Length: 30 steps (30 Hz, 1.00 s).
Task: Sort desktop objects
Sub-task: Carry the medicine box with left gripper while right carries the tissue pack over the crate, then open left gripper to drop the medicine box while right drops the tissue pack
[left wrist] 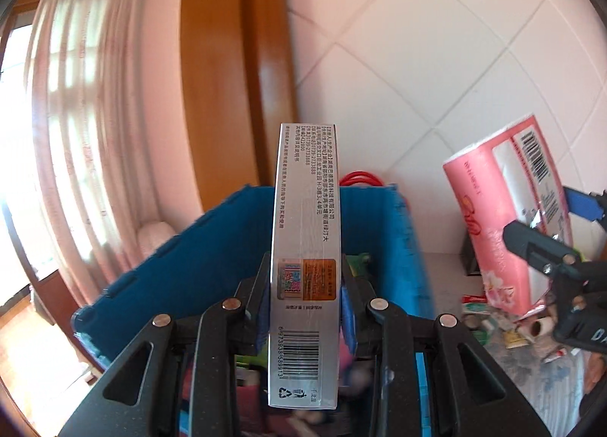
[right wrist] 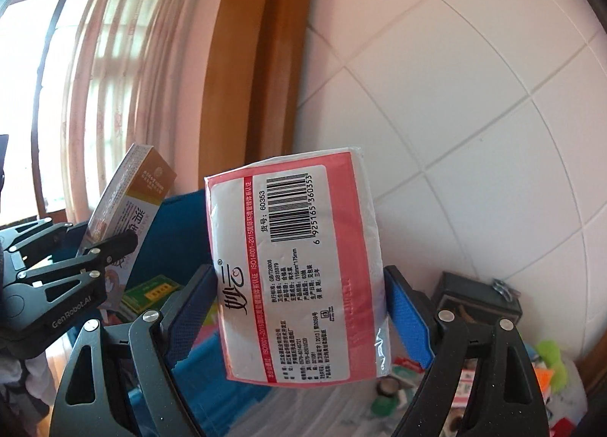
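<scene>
Left gripper (left wrist: 305,308) clamped on the narrow edges of a flat silver cardboard medicine box (left wrist: 305,247), held upright above the open blue plastic storage bin (left wrist: 159,247). Right gripper (right wrist: 299,319) closed about the lower part of a soft pink plastic-wrapped tissue pack (right wrist: 296,266), raised beside the bin, over a cluttered desktop (right wrist: 353,410). Box: probably light and stiff, glossy and apt to slip or pivot; best gripped low, near the barcode, across its thin sides. Tissue pack: light, squashy, slick film; best squeezed mid-body, wide and gentle, wrapper liable to crease.
</scene>
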Each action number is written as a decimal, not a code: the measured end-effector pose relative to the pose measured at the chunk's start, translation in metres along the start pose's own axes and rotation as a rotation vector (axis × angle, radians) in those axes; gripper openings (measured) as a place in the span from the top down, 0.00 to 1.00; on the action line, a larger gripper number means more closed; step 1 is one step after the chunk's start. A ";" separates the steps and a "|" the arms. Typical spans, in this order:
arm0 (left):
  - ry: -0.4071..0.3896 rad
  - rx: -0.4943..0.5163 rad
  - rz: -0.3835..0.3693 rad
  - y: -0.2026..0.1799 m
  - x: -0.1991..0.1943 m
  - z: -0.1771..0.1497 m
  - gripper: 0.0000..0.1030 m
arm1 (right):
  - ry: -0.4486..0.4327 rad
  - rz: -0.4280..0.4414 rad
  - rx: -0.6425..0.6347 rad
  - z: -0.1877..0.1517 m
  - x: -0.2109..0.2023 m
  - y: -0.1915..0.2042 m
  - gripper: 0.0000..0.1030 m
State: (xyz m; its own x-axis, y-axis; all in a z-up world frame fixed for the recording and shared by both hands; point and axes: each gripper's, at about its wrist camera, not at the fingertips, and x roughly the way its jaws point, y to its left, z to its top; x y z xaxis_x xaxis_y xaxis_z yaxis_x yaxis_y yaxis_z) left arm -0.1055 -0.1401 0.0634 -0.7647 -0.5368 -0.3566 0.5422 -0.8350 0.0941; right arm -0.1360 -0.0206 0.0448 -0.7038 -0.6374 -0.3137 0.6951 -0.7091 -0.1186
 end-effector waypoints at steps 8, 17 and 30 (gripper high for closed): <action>0.113 -0.023 0.067 0.081 0.047 -0.003 0.72 | 0.111 0.106 -0.003 0.028 0.072 0.083 0.16; 0.201 -0.034 0.039 0.110 0.085 -0.015 0.72 | 0.204 0.020 -0.118 0.025 0.118 0.140 0.16; 0.178 -0.066 0.019 0.129 0.075 -0.017 0.34 | 0.158 -0.104 -0.220 0.031 0.119 0.156 0.09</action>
State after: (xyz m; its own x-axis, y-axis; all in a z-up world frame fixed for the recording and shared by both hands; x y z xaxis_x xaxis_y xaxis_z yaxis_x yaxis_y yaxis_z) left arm -0.0864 -0.2859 0.0329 -0.6839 -0.5172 -0.5145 0.5817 -0.8122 0.0432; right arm -0.1153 -0.2165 0.0181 -0.7536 -0.4974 -0.4298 0.6474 -0.6748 -0.3542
